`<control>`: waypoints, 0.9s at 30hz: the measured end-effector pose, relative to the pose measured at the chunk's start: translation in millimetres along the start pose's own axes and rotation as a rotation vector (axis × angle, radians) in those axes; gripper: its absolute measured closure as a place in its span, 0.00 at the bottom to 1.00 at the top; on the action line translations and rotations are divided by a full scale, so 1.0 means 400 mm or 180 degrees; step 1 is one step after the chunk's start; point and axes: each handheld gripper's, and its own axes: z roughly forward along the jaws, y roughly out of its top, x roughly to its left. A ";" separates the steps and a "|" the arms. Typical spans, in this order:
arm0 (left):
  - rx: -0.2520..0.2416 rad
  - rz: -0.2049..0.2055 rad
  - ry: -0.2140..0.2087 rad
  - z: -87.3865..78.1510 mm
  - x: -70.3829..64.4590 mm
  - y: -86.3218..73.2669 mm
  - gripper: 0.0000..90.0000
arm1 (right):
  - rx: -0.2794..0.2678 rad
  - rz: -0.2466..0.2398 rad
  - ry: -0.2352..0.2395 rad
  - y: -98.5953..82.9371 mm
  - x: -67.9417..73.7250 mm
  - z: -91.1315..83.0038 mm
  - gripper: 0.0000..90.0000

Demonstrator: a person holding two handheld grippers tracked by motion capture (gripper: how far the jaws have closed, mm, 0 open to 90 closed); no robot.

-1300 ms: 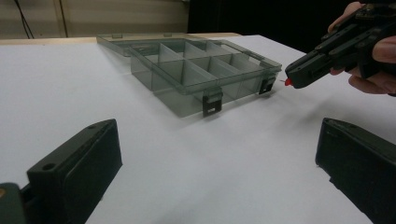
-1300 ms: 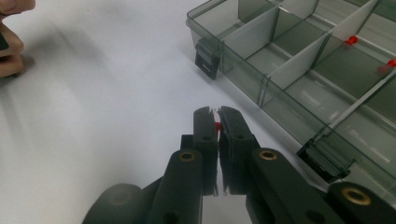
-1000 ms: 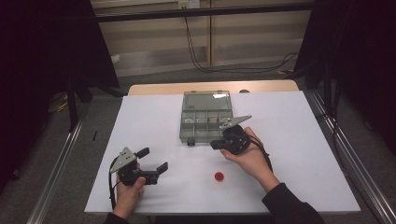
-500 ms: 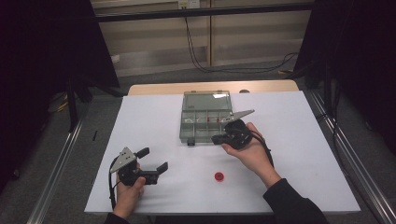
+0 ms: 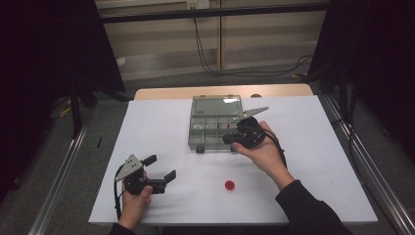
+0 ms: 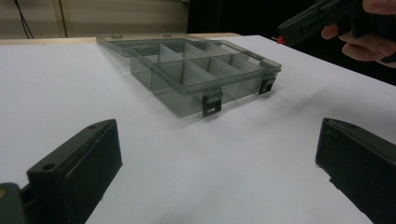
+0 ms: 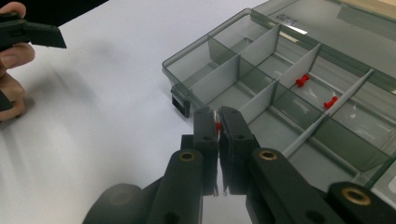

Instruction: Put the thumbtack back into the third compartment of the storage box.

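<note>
Between the earlier high views and this one, the right gripper [image 5: 234, 138] is edging slightly toward the box, and it is now hovering over the near right part of the clear compartment box [image 5: 196, 113]; the left gripper [image 5: 161, 168] is keeping its place near the table's near left corner. In the right gripper view, the jaws are pinching a small red pushpin [image 7: 217, 125], visible as a red speck between the tips, above a near compartment of the box. Two more red pins [image 7: 302, 81] are already lying in a compartment farther in, toward the hinged lid, which is lying open flat. The left gripper is resting on the white table [image 5: 156, 122] with its jaws spread wide and holding nothing, pointing toward the box latches [image 6: 211, 103]. A red round piece [image 5: 229, 185] is sitting on the table near the front edge, well apart from the box. Judging from this, the carried pin is nearing its drop point, and the next move is likely calling for lowering into a compartment before releasing.
</note>
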 end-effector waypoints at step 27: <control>0.0012 0.0020 -0.0040 -0.002 0.002 0.000 0.00 | -0.0022 0.0177 -0.0181 0.074 -0.058 0.046 0.96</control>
